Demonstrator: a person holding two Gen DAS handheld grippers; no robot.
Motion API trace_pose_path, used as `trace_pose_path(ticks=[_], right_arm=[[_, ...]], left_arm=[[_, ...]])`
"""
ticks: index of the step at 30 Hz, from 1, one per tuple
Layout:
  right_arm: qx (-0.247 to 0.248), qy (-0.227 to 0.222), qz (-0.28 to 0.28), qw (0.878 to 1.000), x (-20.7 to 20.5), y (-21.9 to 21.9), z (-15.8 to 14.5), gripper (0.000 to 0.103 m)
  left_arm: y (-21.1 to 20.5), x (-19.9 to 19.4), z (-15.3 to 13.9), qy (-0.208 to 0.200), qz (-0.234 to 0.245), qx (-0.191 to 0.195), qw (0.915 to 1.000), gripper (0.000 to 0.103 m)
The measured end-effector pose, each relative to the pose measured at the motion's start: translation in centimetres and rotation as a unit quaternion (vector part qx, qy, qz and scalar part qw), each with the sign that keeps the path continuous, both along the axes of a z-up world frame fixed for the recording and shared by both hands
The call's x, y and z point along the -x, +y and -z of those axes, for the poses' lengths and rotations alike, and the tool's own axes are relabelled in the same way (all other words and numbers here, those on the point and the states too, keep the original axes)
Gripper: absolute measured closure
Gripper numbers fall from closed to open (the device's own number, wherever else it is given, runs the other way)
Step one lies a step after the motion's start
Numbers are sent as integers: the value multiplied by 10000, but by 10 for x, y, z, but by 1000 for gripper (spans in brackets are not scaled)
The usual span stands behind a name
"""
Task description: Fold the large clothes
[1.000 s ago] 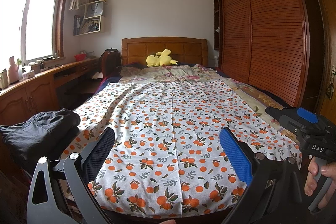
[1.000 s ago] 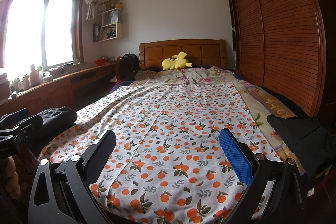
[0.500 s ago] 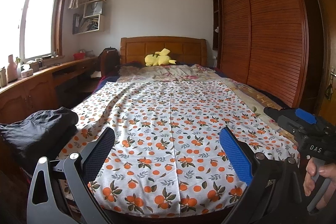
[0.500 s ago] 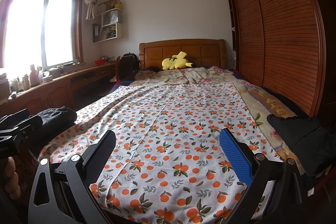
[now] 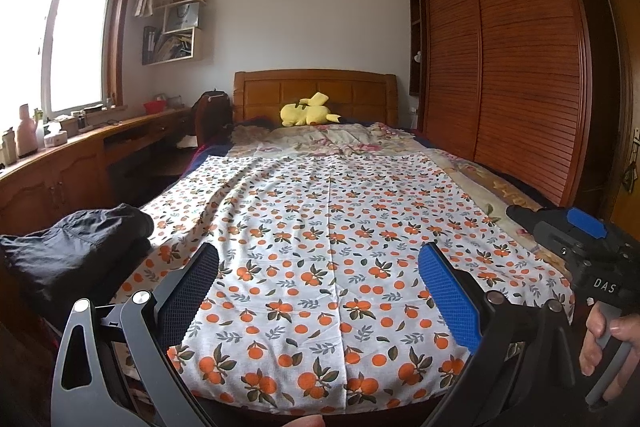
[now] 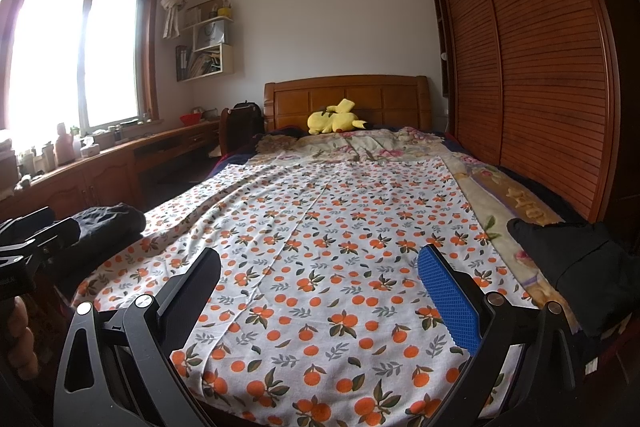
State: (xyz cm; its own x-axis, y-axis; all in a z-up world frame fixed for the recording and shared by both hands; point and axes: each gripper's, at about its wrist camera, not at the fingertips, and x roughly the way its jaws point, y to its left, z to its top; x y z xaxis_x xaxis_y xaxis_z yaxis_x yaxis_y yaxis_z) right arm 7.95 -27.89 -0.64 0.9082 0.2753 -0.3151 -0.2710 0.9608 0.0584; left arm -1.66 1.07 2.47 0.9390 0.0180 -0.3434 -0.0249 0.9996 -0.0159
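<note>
Left wrist view looks down a bed [image 5: 516, 193] on which the orange-print cloth [image 5: 328, 227] lies spread flat, its near hem draped just over the foot edge. The left gripper [image 5: 319, 273] hovers above that hem, fingers [image 5: 448, 291] spread wide and holding nothing. In the right wrist view the right gripper [image 6: 320, 275] is likewise spread and empty over the cloth's near right part. I judge the cloth thin, light and limp: it should lift easily but sag and crease between grips, and a single layer could slip from a shallow pinch. The two near corners look the best places to take hold. Dark folded garments [image 5: 76, 251] sit beside its left edge.
</note>
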Motion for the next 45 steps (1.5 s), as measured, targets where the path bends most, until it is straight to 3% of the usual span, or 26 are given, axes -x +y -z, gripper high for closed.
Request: trace_pose_path(ticks=[45], right_arm=[[5,-3,2,10000,-1,0,2,8]], left_arm=[[3,-1,2,40,30,3,10000,3]])
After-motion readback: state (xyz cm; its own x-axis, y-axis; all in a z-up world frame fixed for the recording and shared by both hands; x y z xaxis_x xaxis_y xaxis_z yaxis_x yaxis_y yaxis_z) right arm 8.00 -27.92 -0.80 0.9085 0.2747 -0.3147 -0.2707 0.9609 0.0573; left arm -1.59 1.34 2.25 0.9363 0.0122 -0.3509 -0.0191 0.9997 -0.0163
